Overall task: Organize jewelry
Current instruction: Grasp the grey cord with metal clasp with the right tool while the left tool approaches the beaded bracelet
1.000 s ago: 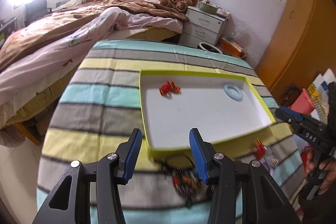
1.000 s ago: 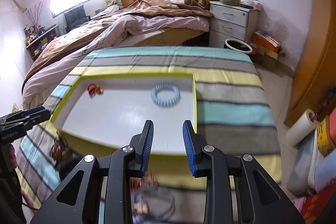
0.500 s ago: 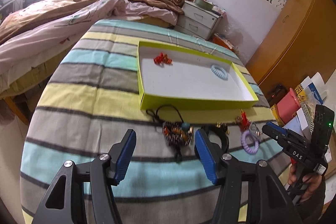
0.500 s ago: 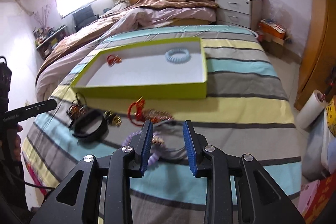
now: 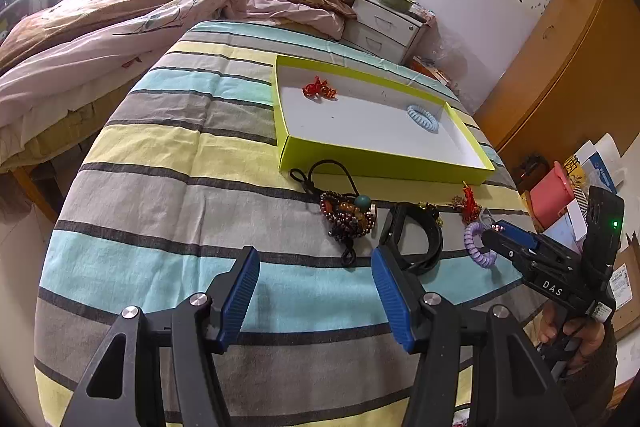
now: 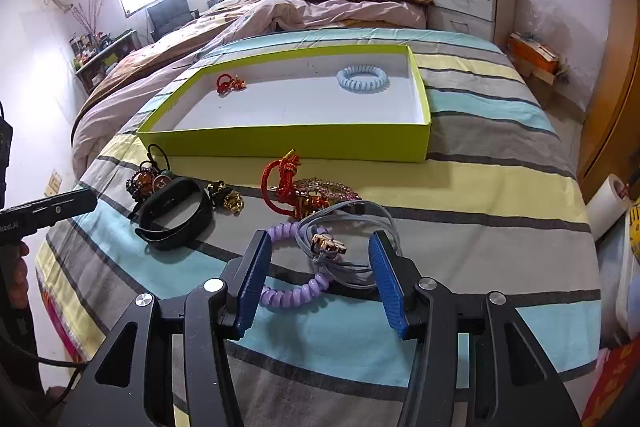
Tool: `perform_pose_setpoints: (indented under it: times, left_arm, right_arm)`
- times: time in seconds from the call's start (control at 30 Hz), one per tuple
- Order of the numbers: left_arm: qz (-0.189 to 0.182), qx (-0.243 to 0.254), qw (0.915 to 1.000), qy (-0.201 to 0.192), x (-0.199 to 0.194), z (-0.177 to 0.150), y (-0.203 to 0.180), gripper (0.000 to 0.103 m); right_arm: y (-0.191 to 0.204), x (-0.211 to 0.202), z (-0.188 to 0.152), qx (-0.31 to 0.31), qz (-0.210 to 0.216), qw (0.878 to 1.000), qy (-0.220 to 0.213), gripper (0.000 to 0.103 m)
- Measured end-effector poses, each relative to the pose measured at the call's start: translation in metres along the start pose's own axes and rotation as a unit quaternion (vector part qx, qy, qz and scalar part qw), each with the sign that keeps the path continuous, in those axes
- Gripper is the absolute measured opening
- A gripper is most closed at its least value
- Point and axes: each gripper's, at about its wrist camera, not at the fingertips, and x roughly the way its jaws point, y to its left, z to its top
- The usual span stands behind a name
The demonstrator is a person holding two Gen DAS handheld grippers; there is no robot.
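Sorting is partly done: a red knot ornament and a blue coil band lie inside the green tray on the striped table. Left outside, near its front wall: beaded bracelet, black wristband, red-corded charm, purple coil band, grey cord. Right gripper, jaws apart, straddles the tangled purple and grey pieces; left gripper hangs apart, empty.
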Motion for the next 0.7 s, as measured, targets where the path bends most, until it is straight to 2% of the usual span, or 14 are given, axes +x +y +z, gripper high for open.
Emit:
perform_pose_setpoints:
  times: [0.07, 0.13, 0.17, 0.27, 0.37, 0.7]
  left_arm:
    - [0.0, 0.002, 1.0, 0.001, 0.001, -0.001, -0.002, 0.058]
    - [0.0, 0.004, 1.0, 0.004, 0.002, -0.001, -0.004, 0.058]
    - [-0.001, 0.005, 1.0, 0.005, 0.003, -0.002, -0.005, 0.058]
    - [-0.003, 0.005, 0.9999, 0.009, 0.006, -0.003, -0.008, 0.058]
    - [-0.003, 0.006, 0.9999, 0.011, 0.007, -0.004, -0.01, 0.058]
    - [0.005, 0.022, 0.9997, 0.013, 0.01, -0.003, -0.018, 0.058]
  right_arm:
    - [0.001, 0.0, -0.001, -0.005, -0.009, 1.0, -0.003, 0.051]
    - [0.002, 0.0, -0.002, -0.011, -0.015, 1.0, -0.002, 0.044]
    - [0.002, 0.0, -0.003, -0.014, -0.016, 1.0, -0.001, 0.034]
    - [0.001, 0.0, -0.004, -0.014, -0.019, 1.0, 0.0, 0.029]
    - [0.001, -0.003, -0.005, -0.011, -0.015, 1.0, -0.006, 0.018]
    - [-0.003, -0.022, -0.006, 0.002, -0.031, 0.999, -0.043, 0.018]
